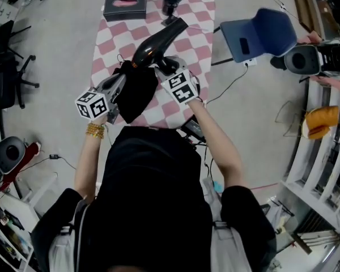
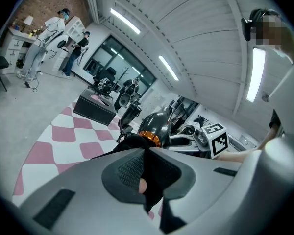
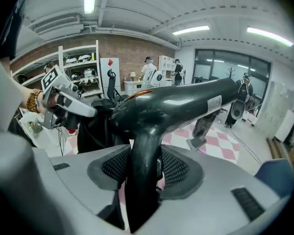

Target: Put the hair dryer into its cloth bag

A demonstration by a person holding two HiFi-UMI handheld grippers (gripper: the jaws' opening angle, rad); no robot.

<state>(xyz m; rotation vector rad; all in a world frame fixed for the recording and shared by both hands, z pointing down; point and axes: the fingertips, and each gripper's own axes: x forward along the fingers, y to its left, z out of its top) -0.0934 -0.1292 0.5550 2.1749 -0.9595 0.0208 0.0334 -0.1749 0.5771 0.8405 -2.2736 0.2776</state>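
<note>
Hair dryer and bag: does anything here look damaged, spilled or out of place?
Nothing stands out. The right gripper holds the dryer by its handle, with the rear end at the top of the bag, which the left gripper pinches. No damage or spill shows.

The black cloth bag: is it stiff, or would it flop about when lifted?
Probably floppy: the cloth bag hangs in loose folds from the left hand-held gripper, which pinches just an edge. It looks light, since one small pinch seems to hold it up. Its mouth would likely sag shut, so sliding the hair dryer in may need it held open.
</note>
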